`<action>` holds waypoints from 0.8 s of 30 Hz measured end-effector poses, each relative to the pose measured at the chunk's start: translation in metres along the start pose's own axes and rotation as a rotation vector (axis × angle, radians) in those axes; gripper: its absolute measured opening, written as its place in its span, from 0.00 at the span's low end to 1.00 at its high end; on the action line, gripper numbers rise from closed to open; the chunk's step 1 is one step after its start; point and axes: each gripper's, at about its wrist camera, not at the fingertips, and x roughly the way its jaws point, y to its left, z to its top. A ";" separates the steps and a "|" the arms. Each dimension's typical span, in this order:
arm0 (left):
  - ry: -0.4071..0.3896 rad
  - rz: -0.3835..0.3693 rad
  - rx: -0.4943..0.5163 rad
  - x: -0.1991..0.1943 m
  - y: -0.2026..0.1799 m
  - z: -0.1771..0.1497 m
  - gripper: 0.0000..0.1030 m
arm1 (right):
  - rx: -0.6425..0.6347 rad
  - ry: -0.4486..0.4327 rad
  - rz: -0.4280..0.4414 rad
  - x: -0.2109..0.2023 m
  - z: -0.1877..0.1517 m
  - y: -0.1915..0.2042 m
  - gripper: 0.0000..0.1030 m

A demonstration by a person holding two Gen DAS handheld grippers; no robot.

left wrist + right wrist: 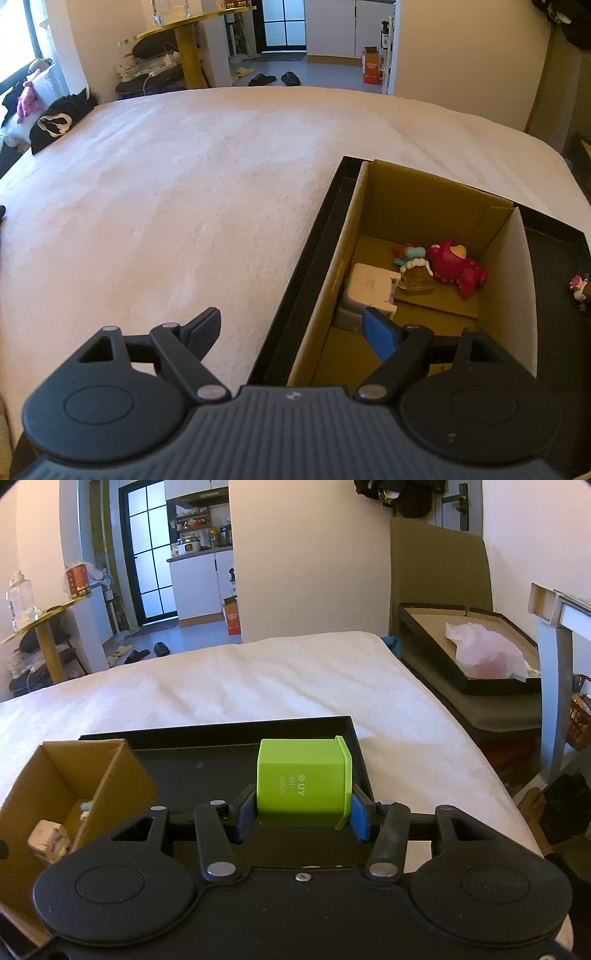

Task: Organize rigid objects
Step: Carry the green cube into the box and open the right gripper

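left wrist: left gripper [291, 332] spread wide with nothing in it, straddling the near-left edge of the brown cardboard box [399, 192] inside the shallow black tray [325, 236]; loads of bare white bedsheet [184, 192] to the left | right wrist: right gripper [301, 814] clamped on the lime-green plastic cup [303, 779], tipped on its side above the tray's open floor, box at far left

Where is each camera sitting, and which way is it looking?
Left wrist view: it sits on the left tool, looking down along its open fingers over the white bed and into the cardboard box of toys; only the tool shows.
Right wrist view: it sits on the right tool, which grips a green cup over the black tray; only the tool shows.
Both views share the bed, tray, box and far doorway.
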 end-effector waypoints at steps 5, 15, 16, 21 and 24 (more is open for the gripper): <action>-0.006 -0.030 0.000 0.000 0.001 -0.002 0.80 | -0.014 -0.007 0.005 -0.011 0.003 0.010 0.48; -0.031 -0.077 -0.009 -0.002 0.005 -0.006 0.80 | -0.049 -0.025 0.055 -0.031 0.015 0.037 0.48; -0.033 -0.081 -0.011 -0.002 0.006 -0.006 0.80 | -0.057 -0.026 0.059 -0.032 0.016 0.041 0.48; -0.044 -0.112 -0.018 -0.003 0.009 -0.007 0.80 | -0.087 -0.031 0.079 -0.036 0.020 0.060 0.48; -0.048 -0.126 -0.027 -0.003 0.012 -0.007 0.77 | -0.100 -0.031 0.093 -0.038 0.022 0.072 0.48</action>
